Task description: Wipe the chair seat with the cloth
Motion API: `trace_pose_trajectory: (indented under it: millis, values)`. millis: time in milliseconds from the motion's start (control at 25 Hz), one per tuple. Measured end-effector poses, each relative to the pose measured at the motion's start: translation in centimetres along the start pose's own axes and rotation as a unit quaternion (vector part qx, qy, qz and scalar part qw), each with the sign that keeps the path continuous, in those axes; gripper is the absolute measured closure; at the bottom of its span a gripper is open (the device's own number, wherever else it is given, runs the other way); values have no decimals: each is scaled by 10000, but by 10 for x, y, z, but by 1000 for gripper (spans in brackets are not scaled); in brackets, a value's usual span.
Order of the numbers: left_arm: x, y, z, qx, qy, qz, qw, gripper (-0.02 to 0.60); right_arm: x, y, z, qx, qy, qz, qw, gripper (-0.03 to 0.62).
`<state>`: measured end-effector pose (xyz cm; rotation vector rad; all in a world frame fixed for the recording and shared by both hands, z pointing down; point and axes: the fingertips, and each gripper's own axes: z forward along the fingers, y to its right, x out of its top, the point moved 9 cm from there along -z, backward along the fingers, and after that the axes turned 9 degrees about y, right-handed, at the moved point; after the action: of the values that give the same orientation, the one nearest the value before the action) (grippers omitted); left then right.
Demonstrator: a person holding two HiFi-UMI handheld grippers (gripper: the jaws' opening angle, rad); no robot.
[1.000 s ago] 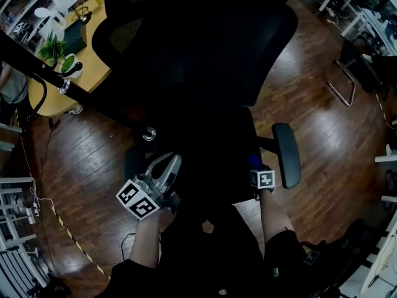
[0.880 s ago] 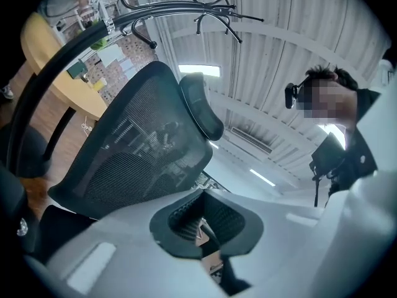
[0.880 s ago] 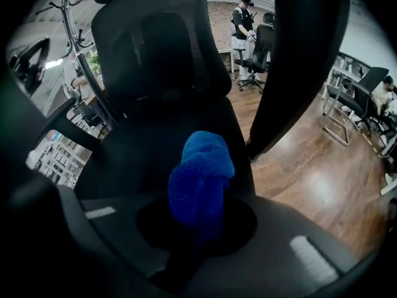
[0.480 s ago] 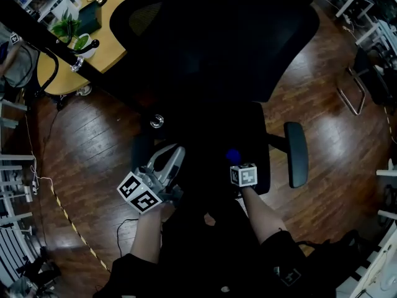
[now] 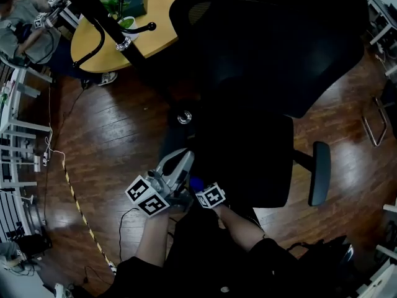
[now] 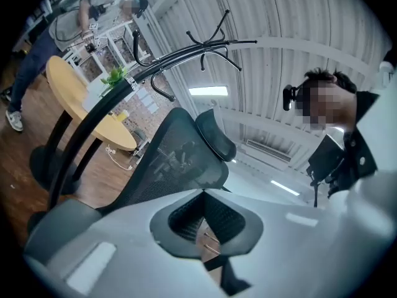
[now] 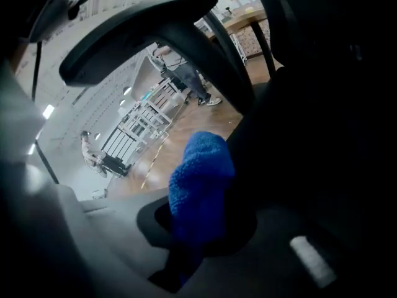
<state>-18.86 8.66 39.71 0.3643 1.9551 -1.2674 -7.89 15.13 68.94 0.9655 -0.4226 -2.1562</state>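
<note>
A black office chair fills the head view; its seat (image 5: pixel 254 160) is very dark and its mesh back (image 5: pixel 279 48) rises behind it. My right gripper (image 5: pixel 200 187) is shut on a blue cloth (image 5: pixel 196 184) at the seat's front left corner. In the right gripper view the blue cloth (image 7: pixel 201 185) bulges out of the right gripper (image 7: pixel 197 225), against the dark seat (image 7: pixel 322 135). My left gripper (image 5: pixel 185 157) is just left of the cloth, off the seat's left edge. In the left gripper view the left gripper (image 6: pixel 203 194) is shut on nothing and points up at the chair back (image 6: pixel 180 160).
A round wooden table (image 5: pixel 124 36) and a black coat stand pole (image 5: pixel 99 14) stand behind left. The right armrest (image 5: pixel 319 172) sticks out beside the seat. A cable and striped tape (image 5: pixel 77 210) lie on the wooden floor. A person (image 5: pixel 25 33) is at far left.
My right gripper has moved left with the cloth, from the seat's right front near the armrest to its left front corner beside the left gripper. The head camera has shifted.
</note>
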Motion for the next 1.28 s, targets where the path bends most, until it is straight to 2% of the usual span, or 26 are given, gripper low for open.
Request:
trace_pose_trajectory:
  millis: [240,360,520,640,800,960,1160,1280]
  values:
    - [2,-9,-9,41,1,22,10000,591,-5,11,-1,-94,154,118,9998,559]
    - [-3,-8,0,-107,-81,-39,9999,591,-16,35,-21,-450,266,354,9980,559]
    - [-11,-5,17,-340,-260,-117,9990,591,-41,88,-73,-1165,445,772,9892,559]
    - [-18,-3,32,-473,-370,-185,9980,591,-63,122,-128,-1813,511,1124,9757,559]
    - [-29,3,53,-648,-462,-243,9965,591,-106,163,-192,-2320,655,1559,9579,559]
    - [-35,10,67,-739,-515,-249,9956,591,-121,184,-249,-2901,1086,2033,9288,559]
    - [-38,10,66,-690,-516,-260,9959,591,-125,187,-255,-3200,1182,2182,9143,559]
    - [-41,3,59,-565,-470,-269,9969,591,-110,187,-252,-3477,1532,2459,8917,559]
